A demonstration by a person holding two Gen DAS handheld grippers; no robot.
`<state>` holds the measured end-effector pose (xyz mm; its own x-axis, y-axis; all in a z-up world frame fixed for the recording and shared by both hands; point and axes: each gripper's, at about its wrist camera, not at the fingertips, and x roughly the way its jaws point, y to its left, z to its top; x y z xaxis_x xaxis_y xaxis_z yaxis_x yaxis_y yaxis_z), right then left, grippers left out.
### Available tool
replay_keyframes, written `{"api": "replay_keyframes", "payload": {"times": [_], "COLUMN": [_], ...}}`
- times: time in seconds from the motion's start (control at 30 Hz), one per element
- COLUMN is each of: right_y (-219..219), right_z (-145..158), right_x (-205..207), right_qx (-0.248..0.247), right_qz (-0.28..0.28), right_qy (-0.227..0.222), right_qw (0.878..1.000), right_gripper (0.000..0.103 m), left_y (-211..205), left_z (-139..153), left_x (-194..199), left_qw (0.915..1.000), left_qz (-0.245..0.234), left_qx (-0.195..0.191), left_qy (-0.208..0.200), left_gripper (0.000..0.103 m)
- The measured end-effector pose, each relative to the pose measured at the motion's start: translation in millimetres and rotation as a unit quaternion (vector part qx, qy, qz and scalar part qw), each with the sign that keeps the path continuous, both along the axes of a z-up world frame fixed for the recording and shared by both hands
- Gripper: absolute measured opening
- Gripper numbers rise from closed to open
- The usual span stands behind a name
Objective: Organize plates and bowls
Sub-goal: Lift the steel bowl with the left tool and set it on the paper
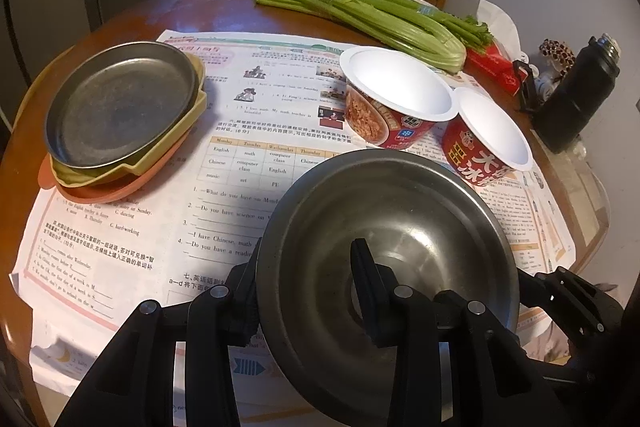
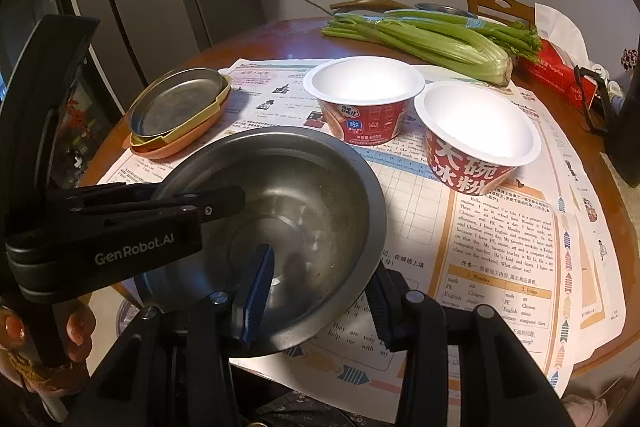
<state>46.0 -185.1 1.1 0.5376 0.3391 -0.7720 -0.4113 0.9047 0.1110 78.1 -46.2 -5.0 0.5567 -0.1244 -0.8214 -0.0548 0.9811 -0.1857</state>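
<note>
Steel bowl (image 1: 392, 239) at lower centre is stiff, light, slippery; both left tongs (image 1: 316, 291) and right tongs (image 2: 316, 303) clamp its thin rim, the best hold.

- steel bowl (image 2: 280, 211): dull grey metal
- plate stack (image 1: 120, 115): grey top, yellow mid, orange btm
- two paper cups (image 2: 364, 99) (image 2: 478, 139): white inside, red printed outside
- celery (image 2: 424, 39): green
- worksheets (image 1: 160, 227): white w/ pink, orange borders
- grippers (image 2: 316, 303): black
</note>
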Motion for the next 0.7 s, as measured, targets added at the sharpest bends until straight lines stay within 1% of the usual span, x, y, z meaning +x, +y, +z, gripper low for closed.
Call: {"api": "replay_keyframes", "payload": {"times": [0.3, 0.43, 0.7], "right_y": [-1.7, -2.8, -5.7], "right_z": [-2.6, -3.1, -3.5], "right_x": [2.9, 3.7, 4.9], "right_qx": [0.006, 0.012, 0.019], "right_qz": [0.000, 0.001, -0.004], "right_qy": [0.004, 0.007, 0.013], "right_qw": [1.000, 1.000, 1.000], "right_gripper": [0.045, 0.045, 0.045], "left_y": [1.0, 2.6, 4.2], "left_z": [-3.9, -4.9, -2.2], "left_x": [2.4, 3.3, 2.1], "left_qw": [1.0000, 1.0000, 0.9999], "left_qz": [0.002, 0.002, 0.002], "left_qx": [-0.004, -0.010, -0.011], "left_qy": [0.002, 0.001, -0.004], "left_gripper": [0.040, 0.042, 0.042]}}
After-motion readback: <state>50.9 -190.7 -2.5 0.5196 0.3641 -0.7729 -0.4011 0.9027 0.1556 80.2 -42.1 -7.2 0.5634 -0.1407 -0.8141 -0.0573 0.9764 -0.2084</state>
